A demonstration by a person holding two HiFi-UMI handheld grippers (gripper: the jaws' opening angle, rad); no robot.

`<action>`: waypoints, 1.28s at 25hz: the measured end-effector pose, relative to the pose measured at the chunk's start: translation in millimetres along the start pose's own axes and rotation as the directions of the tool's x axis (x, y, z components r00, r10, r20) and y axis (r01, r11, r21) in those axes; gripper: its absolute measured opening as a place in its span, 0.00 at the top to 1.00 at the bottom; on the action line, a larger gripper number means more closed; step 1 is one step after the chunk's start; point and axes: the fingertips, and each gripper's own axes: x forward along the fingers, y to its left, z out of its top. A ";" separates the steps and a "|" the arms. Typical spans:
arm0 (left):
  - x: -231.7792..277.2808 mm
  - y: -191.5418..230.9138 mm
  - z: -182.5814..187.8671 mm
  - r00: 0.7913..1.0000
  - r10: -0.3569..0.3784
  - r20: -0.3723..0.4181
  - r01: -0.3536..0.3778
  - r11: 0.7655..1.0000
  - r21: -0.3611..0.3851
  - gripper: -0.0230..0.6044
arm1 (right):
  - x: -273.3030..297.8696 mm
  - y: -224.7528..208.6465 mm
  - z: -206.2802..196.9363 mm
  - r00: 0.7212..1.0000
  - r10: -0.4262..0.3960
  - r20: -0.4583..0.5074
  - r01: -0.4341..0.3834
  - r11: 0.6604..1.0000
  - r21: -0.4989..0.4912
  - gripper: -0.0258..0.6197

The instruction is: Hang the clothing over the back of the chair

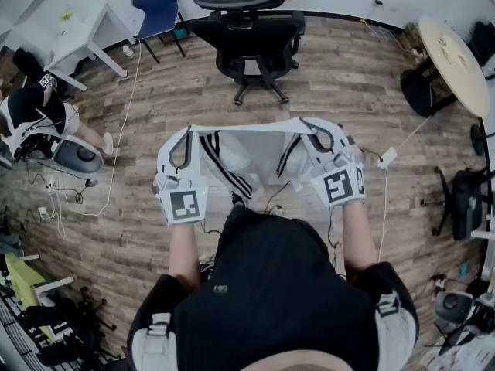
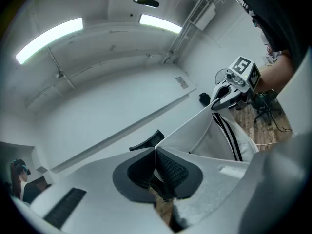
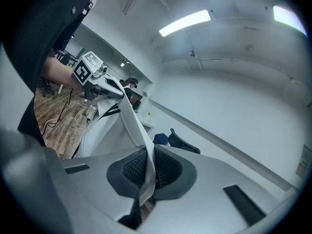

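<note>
We see the clothing [image 1: 251, 157], a white garment with black stripes down its sides, held up in the air. Its upper edge is pulled taut and nearly level between the left claw [image 2: 155, 169] and the right claw [image 3: 146, 172], each pinching one end, and the rest hangs loose below. The chair [image 1: 251, 41], black with headrest and wheeled base, stands upright on the wooden floor [image 1: 348, 76] beyond the garment, well apart from it.
</note>
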 end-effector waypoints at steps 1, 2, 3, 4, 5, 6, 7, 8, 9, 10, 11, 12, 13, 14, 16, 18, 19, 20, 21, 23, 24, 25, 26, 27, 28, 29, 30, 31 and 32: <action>-0.1 -1.0 1.1 1.000 -0.002 0.004 0.002 1.000 0.004 0.96 | -0.8 0.0 -1.7 1.000 -0.003 -0.006 0.003 1.000 0.007 0.96; -0.4 -2.0 2.2 1.000 -0.003 0.007 0.003 1.000 0.007 0.96 | -1.8 0.1 -3.2 1.000 -0.005 -0.011 0.005 1.000 0.015 0.96; -0.9 -3.1 3.1 1.000 -0.004 0.009 0.004 1.000 0.008 0.96 | -2.9 0.4 -4.4 1.000 -0.007 -0.014 0.007 1.000 0.021 0.96; -1.7 -4.3 3.7 1.000 -0.003 0.012 0.003 1.000 0.006 0.96 | -4.2 0.8 -5.1 1.000 -0.008 -0.016 0.008 1.000 0.025 0.96; -2.7 -5.4 3.8 1.000 -0.002 0.014 0.002 1.000 0.001 0.96 | -5.5 1.5 -5.6 1.000 -0.008 -0.017 0.008 1.000 0.025 0.96; -3.6 -6.3 3.6 1.000 -0.001 0.014 0.002 1.000 -0.003 0.96 | -6.3 2.2 -5.8 1.000 -0.008 -0.017 0.008 1.000 0.024 0.96; -4.4 -6.9 3.1 1.000 -0.001 0.012 0.001 1.000 -0.005 0.96 | -6.7 2.8 -6.1 1.000 -0.007 -0.016 0.007 1.000 0.022 0.96; -4.8 -7.0 3.0 1.000 -0.001 0.011 0.001 1.000 -0.006 0.96 | -6.7 3.2 -6.2 1.000 -0.006 -0.015 0.007 1.000 0.021 0.96; -4.9 -6.5 3.5 1.000 0.000 0.011 0.000 1.000 -0.005 0.96 | -6.2 3.0 -6.0 1.000 -0.006 -0.013 0.006 1.000 0.021 0.96; -5.0 -5.4 4.3 1.000 0.002 0.012 -0.002 1.000 -0.004 0.96 | -5.5 2.6 -5.3 1.000 -0.005 -0.012 0.005 1.000 0.020 0.96; -5.3 -3.9 5.0 1.000 0.003 0.013 -0.003 1.000 -0.003 0.96 | -4.6 2.2 -4.5 1.000 -0.004 -0.012 0.004 1.000 0.018 0.96; -5.7 -2.5 5.3 1.000 0.005 0.013 -0.005 1.000 -0.003 0.96 | -3.7 2.3 -3.8 1.000 -0.003 -0.014 0.004 1.000 0.016 0.96; -6.3 -1.1 5.5 1.000 0.008 0.014 -0.008 1.000 -0.003 0.96 | -2.6 2.9 -3.5 1.000 -0.002 -0.017 0.003 1.000 0.014 0.96; -6.7 0.1 5.5 1.000 0.010 0.017 -0.010 1.000 -0.004 0.96 | -1.3 3.7 -3.3 1.000 -0.001 -0.019 0.002 1.000 0.012 0.96; -6.5 2.8 4.1 1.000 0.013 0.018 -0.013 1.000 -0.005 0.96 | 2.2 5.0 -2.8 1.000 0.001 -0.016 -0.001 1.000 0.014 0.96; -4.5 5.7 2.1 1.000 0.012 0.013 -0.012 1.000 -0.001 0.96 | 6.5 5.6 -2.4 1.000 0.003 -0.012 -0.002 1.000 0.018 0.96; -3.2 7.0 1.1 1.000 0.011 0.011 -0.011 1.000 0.001 0.96 | 8.3 5.7 -2.0 1.000 0.003 -0.009 -0.003 1.000 0.019 0.96; -1.8 8.2 0.1 1.000 0.010 0.010 -0.010 1.000 0.001 0.96 | 9.9 5.7 -1.6 1.000 0.003 -0.008 -0.003 1.000 0.020 0.96; -0.5 9.5 -0.7 1.000 0.010 0.010 -0.010 1.000 -0.001 0.96 | 11.1 5.6 -0.7 1.000 0.004 -0.005 -0.003 1.000 0.024 0.96; 2.0 12.5 -1.6 1.000 0.010 0.011 -0.010 1.000 -0.004 0.96 | 13.2 4.6 2.1 1.000 0.004 0.002 -0.004 0.999 0.039 0.96; 3.4 14.2 -1.9 1.000 0.008 0.010 -0.008 1.000 -0.004 0.96 | 14.5 3.4 3.2 1.000 0.002 0.004 -0.002 0.999 0.043 0.96; 5.1 16.1 -2.2 1.000 0.006 0.011 -0.006 1.000 -0.003 0.96 | 16.6 2.1 4.1 1.000 -0.001 0.002 0.000 0.999 0.043 0.96; 7.1 18.4 -2.5 1.000 0.004 0.013 -0.004 1.000 -0.003 0.96 | 19.4 0.8 5.0 1.000 -0.003 0.000 0.003 0.999 0.042 0.96; 9.5 21.2 -3.1 1.000 0.003 0.018 -0.003 1.000 -0.003 0.96 | 22.8 -0.3 5.9 1.000 -0.006 -0.002 0.006 0.999 0.044 0.96; 12.1 24.3 -4.1 1.000 0.000 0.022 0.000 1.000 -0.003 0.96 | 26.6 -1.1 6.7 1.000 -0.008 -0.004 0.008 0.999 0.047 0.96; 15.0 27.6 -5.5 1.000 -0.004 0.025 0.004 1.000 -0.003 0.96 | 30.9 -2.0 7.2 1.000 -0.011 -0.006 0.011 0.999 0.052 0.96; 18.2 31.1 -7.3 1.000 -0.009 0.027 0.009 1.000 -0.001 0.96 | 35.5 -3.1 7.6 1.000 -0.015 -0.011 0.015 0.998 0.057 0.96; 21.6 34.9 -9.2 0.999 -0.015 0.030 0.015 1.000 0.002 0.96 | 40.6 -4.1 8.2 1.000 -0.020 -0.016 0.021 0.998 0.060 0.96; 24.9 39.1 -11.2 0.999 -0.020 0.035 0.020 1.000 0.005 0.96 | 45.8 -4.9 9.2 0.999 -0.025 -0.022 0.026 0.998 0.060 0.96</action>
